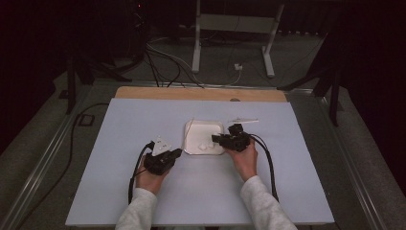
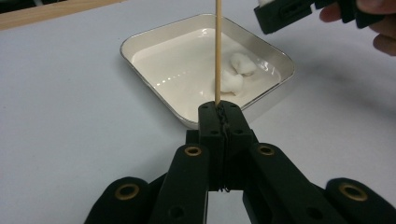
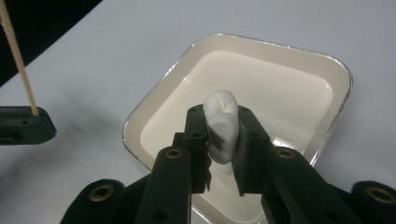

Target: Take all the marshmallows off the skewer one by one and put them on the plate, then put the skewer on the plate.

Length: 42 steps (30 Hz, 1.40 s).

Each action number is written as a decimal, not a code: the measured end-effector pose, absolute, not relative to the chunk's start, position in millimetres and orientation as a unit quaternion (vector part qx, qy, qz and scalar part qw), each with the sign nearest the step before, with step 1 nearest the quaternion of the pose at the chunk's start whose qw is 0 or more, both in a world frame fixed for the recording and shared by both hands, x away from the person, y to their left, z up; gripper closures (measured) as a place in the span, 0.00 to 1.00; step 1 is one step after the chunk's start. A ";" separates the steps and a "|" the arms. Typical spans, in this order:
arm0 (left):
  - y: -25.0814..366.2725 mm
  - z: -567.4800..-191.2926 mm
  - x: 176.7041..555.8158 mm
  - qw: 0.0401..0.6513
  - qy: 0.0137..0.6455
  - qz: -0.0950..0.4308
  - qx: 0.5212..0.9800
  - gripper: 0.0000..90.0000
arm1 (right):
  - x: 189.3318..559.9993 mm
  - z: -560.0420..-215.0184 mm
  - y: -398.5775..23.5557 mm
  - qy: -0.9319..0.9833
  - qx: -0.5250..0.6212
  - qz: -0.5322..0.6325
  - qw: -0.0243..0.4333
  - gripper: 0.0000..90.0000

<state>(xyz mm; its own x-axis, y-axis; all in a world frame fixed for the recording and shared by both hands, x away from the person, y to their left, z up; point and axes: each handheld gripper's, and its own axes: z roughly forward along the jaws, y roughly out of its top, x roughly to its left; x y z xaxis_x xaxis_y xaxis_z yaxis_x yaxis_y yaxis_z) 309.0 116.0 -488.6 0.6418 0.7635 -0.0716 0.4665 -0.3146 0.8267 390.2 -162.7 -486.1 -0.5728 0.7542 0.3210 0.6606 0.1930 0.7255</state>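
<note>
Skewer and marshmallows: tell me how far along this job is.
Done: the left tool is shut on the upright skewer, and the right tool has pinched one marshmallow above the tray. In hand: that marshmallow, not yet on the skewer, which looks bare. Left: probably threading it, then the two marshmallows lying in the tray.

My left gripper view cuts the skewer [image 2: 217, 51] off at the top; my claw hides the marshmallow's [image 3: 222, 126] lower end.
</note>
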 end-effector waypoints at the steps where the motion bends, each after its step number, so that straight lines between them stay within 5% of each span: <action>1: 115.5 -488.7 308.9 0.440 0.388 0.169 0.792 1.00 | 390.4 -487.3 -162.0 0.771 0.461 0.436 0.053 0.86; 7: 113.9 -488.4 309.9 0.443 0.392 0.160 0.790 1.00 | 390.8 -493.7 -160.2 0.775 0.468 0.420 0.056 0.83; 11: 109.5 -487.1 313.1 0.445 0.400 0.150 0.787 1.00 | 392.2 -496.4 -159.3 0.777 0.484 0.397 0.069 0.49; 22: 92.8 -481.9 328.9 0.448 0.419 0.139 0.778 1.00 | 381.0 -477.0 -166.4 0.763 0.467 0.440 0.070 0.16; 42: 73.8 -487.6 357.4 0.437 0.454 0.110 0.769 1.00 | 351.2 -463.4 -185.9 0.772 0.434 0.453 0.105 0.04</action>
<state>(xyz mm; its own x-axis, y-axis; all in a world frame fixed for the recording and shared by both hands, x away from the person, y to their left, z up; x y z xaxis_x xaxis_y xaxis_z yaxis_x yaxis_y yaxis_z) 357.4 73.8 -487.6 0.5639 0.7940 -0.2272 0.6017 -0.2065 0.7716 351.2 -185.9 -463.4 -0.6009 0.7650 0.2317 0.5751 0.2124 0.7900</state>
